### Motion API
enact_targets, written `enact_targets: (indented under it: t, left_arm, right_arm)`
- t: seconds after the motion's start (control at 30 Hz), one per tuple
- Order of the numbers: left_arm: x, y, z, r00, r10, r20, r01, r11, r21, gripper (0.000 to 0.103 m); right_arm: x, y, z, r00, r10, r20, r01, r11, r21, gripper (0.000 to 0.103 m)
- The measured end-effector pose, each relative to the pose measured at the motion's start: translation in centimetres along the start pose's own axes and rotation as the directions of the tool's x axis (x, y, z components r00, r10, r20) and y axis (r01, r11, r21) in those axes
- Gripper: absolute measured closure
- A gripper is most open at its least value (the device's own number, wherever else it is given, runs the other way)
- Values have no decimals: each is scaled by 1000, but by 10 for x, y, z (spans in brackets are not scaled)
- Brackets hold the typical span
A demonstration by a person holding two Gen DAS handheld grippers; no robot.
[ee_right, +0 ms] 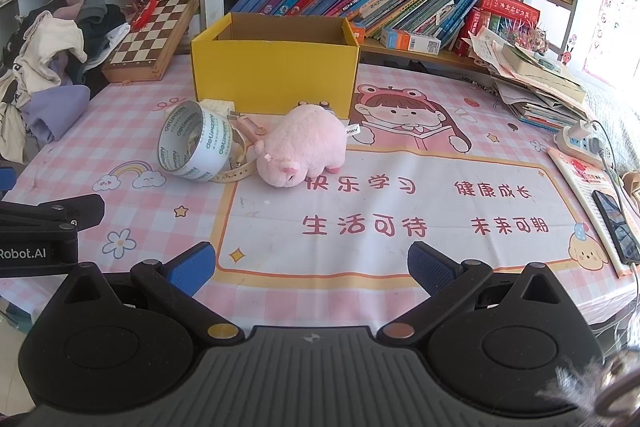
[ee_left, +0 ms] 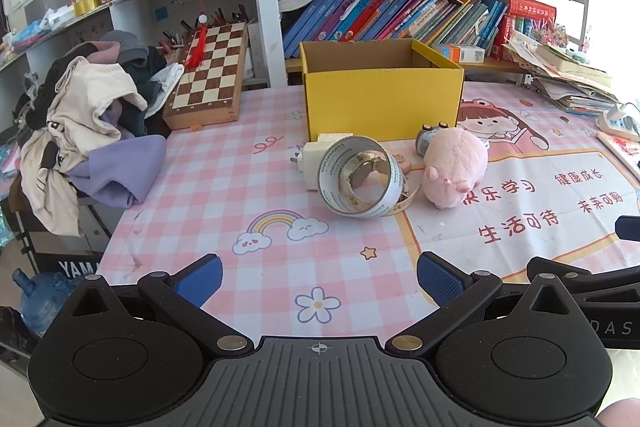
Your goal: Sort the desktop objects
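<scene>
An open yellow cardboard box [ee_left: 380,103] [ee_right: 272,79] stands at the back of the pink checked table. In front of it lie a pink plush pig [ee_left: 454,165] [ee_right: 304,149], a roll of clear tape [ee_left: 360,181] [ee_right: 196,145] on its edge, a white charger plug [ee_left: 310,161] [ee_right: 218,105], a cream watch with strap [ee_left: 408,199] [ee_right: 236,169] partly behind the tape, and two small batteries [ee_left: 426,139] behind the pig. My left gripper [ee_left: 320,279] is open and empty, well short of the tape. My right gripper [ee_right: 312,267] is open and empty, short of the pig.
A folded chessboard [ee_left: 210,75] [ee_right: 154,35] leans at the back left beside a heap of clothes [ee_left: 92,119] [ee_right: 48,67]. Stacked books and papers [ee_left: 568,75] [ee_right: 536,79], a power strip [ee_right: 580,139] and a phone [ee_right: 616,227] line the right edge. Bookshelves rise behind.
</scene>
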State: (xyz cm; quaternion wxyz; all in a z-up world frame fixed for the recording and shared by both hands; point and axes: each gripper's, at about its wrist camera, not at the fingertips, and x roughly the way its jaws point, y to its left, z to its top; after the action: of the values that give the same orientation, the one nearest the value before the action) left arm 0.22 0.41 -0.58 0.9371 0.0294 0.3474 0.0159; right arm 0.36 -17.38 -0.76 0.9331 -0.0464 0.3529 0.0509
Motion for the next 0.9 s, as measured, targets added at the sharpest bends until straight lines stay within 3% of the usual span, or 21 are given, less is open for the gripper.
enact_targets:
  t: [0.9]
  left_arm:
    - [5,6,7,1000,-15,25,15,1000,11,0]
  right_arm:
    - [7,6,10,1000,-27,-13,26,1000,-6,0]
